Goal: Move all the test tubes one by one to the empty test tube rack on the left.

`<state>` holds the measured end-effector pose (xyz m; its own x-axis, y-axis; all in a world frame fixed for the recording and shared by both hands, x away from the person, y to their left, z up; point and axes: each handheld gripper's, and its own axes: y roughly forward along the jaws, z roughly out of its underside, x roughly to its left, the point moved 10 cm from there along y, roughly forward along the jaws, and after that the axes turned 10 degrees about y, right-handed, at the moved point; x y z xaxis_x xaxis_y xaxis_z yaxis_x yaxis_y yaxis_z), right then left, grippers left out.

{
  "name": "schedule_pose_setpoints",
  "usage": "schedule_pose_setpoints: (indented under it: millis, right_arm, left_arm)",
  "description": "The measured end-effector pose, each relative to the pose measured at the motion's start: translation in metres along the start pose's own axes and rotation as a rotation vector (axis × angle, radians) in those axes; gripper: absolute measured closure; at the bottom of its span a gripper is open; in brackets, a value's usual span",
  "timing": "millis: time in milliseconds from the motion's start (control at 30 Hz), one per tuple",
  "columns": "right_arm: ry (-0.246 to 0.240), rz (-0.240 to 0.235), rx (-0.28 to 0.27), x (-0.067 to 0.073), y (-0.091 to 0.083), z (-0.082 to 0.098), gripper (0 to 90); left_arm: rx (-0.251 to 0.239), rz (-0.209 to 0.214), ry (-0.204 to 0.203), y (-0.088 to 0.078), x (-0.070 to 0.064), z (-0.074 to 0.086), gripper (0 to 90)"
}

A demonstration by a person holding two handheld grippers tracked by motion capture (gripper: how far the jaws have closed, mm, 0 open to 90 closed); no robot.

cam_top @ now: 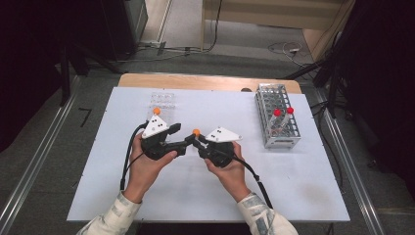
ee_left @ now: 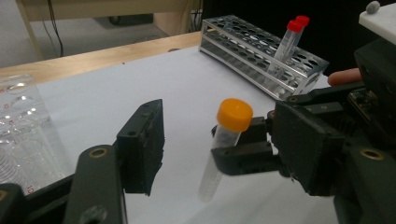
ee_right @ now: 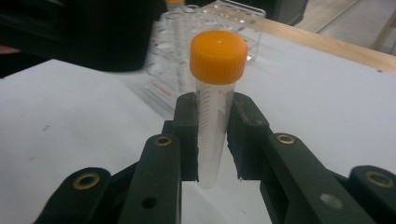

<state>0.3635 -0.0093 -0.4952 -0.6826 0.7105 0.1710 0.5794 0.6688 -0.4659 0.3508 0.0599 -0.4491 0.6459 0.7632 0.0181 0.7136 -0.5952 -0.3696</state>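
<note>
A: Where the two hands meet at the near middle of the white surface [cam_top: 293, 186], what does each hold?

B: The right hand-held gripper [ee_right: 212, 140] is clamped on an upright orange-capped tube [ee_right: 214, 107], its jaws pressed to both sides of the clear body below the cap. The left hand-held gripper [ee_left: 210, 140] has its jaws apart, one on each side of that tube, not touching it.

A: And farther off?

B: The high view shows a metal rack [cam_top: 277, 116] at the right with two red-capped tubes [cam_top: 283, 111] leaning in it, and a clear rack [cam_top: 161, 105] at the far left holding another orange-capped tube [cam_top: 156, 111].
</note>
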Motion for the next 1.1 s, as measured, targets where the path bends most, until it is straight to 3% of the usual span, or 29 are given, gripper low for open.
schedule_pose_setpoints:
  millis: [167,400,467,633,733,833,1100]
  right_arm:
    - [-0.013,-0.026,-0.003,0.016,0.004,-0.003,71.6]
    - [-0.025,-0.040,-0.001,0.023,0.006,-0.003,71.5]
    - [-0.024,-0.042,0.002,0.023,0.006,-0.003,70.6]
    - [-0.013,-0.051,-0.020,0.024,0.000,-0.007,41.3]
    - [-0.008,-0.035,-0.021,0.018,-0.006,-0.009,27.0]
    - [-0.002,0.001,-0.033,0.006,-0.014,-0.009,20.4]
    - [0.027,0.056,-0.020,-0.030,-0.036,0.001,16.0]
  left_arm:
    - [0.007,0.000,0.017,0.001,-0.002,0.003,50.5]
    - [0.019,-0.001,0.027,0.002,-0.001,0.006,69.8]
    - [0.022,-0.008,0.028,0.001,0.000,0.006,70.8]
    - [0.002,-0.020,0.018,-0.008,0.007,-0.001,71.1]
    - [-0.018,-0.042,0.000,-0.019,0.017,-0.009,71.1]
    - [-0.050,-0.074,-0.021,-0.032,0.030,-0.017,71.1]
    - [-0.081,-0.163,-0.060,-0.059,0.062,-0.027,71.2]
